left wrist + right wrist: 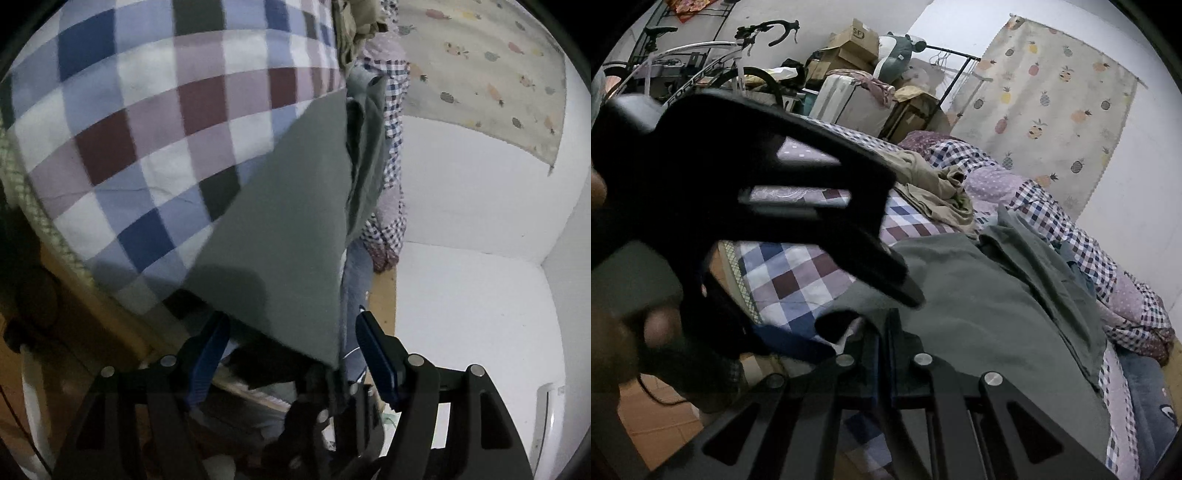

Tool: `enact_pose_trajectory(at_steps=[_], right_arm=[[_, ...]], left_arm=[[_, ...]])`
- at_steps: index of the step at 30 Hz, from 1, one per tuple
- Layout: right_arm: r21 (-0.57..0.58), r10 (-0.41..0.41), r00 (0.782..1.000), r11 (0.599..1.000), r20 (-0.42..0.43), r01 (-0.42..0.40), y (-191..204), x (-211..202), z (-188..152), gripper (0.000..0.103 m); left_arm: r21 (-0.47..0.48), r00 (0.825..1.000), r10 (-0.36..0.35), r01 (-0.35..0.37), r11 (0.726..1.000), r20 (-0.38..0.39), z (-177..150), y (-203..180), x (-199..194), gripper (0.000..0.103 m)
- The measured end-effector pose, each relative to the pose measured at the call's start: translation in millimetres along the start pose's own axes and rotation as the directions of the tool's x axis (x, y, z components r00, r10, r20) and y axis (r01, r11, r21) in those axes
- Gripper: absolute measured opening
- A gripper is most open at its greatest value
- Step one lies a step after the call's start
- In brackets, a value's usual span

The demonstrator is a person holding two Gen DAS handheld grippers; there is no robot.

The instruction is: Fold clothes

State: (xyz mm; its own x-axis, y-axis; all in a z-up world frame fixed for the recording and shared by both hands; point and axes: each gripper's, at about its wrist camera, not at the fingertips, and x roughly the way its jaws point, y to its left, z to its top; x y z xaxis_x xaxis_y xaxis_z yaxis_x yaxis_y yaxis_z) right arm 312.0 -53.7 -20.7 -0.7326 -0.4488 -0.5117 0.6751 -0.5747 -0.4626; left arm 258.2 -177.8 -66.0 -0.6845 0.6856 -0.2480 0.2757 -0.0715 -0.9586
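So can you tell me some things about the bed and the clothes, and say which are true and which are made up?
1. The grey-green cloth lies on a checked bedsheet. True.
2. The left gripper is shut tight. False: its fingers stand wide apart, with the cloth's edge between them.
3. The right gripper has its fingers pressed together at the cloth's edge. True.
4. The curtain has pineapples on it. True.
5. A car is parked behind the bed. False: a bicycle stands there.
6. The beige garment is neatly folded. False: it lies crumpled.
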Motion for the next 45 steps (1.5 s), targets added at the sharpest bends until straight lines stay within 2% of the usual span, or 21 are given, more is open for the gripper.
enact_pose_trajectory(at_steps=[3,6,12,15,18,23,27,29,32,33,34,36,40,45], right_arm=[[0.000,0.003,1.000,1.000,-0.004,-0.003,1,1,-1,0.002],[0.002,0.003,1.000,1.000,-0.003,-0.003,0,1,-2,0.002],[-0.006,0.012,1.000,1.000,-0.013,-0.012,3,4,-3,0.002],[-0.012,0.017,1.000,1.000,-0.021,-0.018,4,6,-5,0.002],[-0.015,0.019,1.000,1.000,-0.023,-0.019,5,7,-7,0.002],[-0.020,0.015,1.000,1.000,-0.023,-0.016,6,9,-9,0.002],[-0.031,0.017,0.999,0.999,-0.030,-0.018,9,12,-12,0.005],[-0.038,0.016,0.999,0.999,-0.032,-0.018,10,13,-14,0.006],[-0.051,0.006,1.000,0.999,-0.029,-0.008,13,14,-16,0.012],[-0.054,0.002,1.000,0.999,-0.027,-0.004,14,14,-16,0.019],[-0.057,-0.004,1.000,0.998,-0.023,0.002,15,13,-17,0.030],[-0.061,-0.014,1.000,0.998,-0.013,0.013,15,13,-18,0.042],[-0.058,-0.026,1.000,0.998,-0.012,0.025,15,14,-19,0.046],[-0.069,-0.046,0.999,0.997,-0.011,0.046,18,17,-20,0.048]], left_arm=[[-0.008,0.999,-0.030,0.030,1.000,0.024,-1,-2,-5,0.074],[-0.014,1.000,0.001,-0.001,1.000,0.022,6,-4,2,0.075],[-0.009,0.991,-0.001,0.002,1.000,0.136,16,-11,-13,0.075],[0.007,0.989,-0.004,0.003,1.000,0.150,18,-15,-17,0.073],[0.029,0.986,0.011,-0.016,0.999,0.164,22,-21,-15,0.059],[0.044,0.979,0.048,-0.057,0.997,0.196,19,-23,-19,0.025],[0.065,0.974,0.046,-0.062,0.996,0.222,20,-28,-24,0.013],[0.079,0.973,0.041,-0.060,0.995,0.227,18,-29,-27,0.010],[0.104,0.972,0.039,-0.065,0.992,0.232,15,-31,-30,0.005],[0.117,0.971,0.041,-0.071,0.991,0.237,13,-32,-32,0.004],[0.131,0.969,0.043,-0.076,0.989,0.242,11,-33,-36,0.003],[0.163,0.968,0.046,-0.088,0.983,0.247,7,-36,-40,0.003],[0.222,0.971,0.057,-0.111,0.969,0.234,2,-43,-38,0.003],[0.210,0.977,0.067,-0.110,0.972,0.201,2,-39,-32,0.003]])
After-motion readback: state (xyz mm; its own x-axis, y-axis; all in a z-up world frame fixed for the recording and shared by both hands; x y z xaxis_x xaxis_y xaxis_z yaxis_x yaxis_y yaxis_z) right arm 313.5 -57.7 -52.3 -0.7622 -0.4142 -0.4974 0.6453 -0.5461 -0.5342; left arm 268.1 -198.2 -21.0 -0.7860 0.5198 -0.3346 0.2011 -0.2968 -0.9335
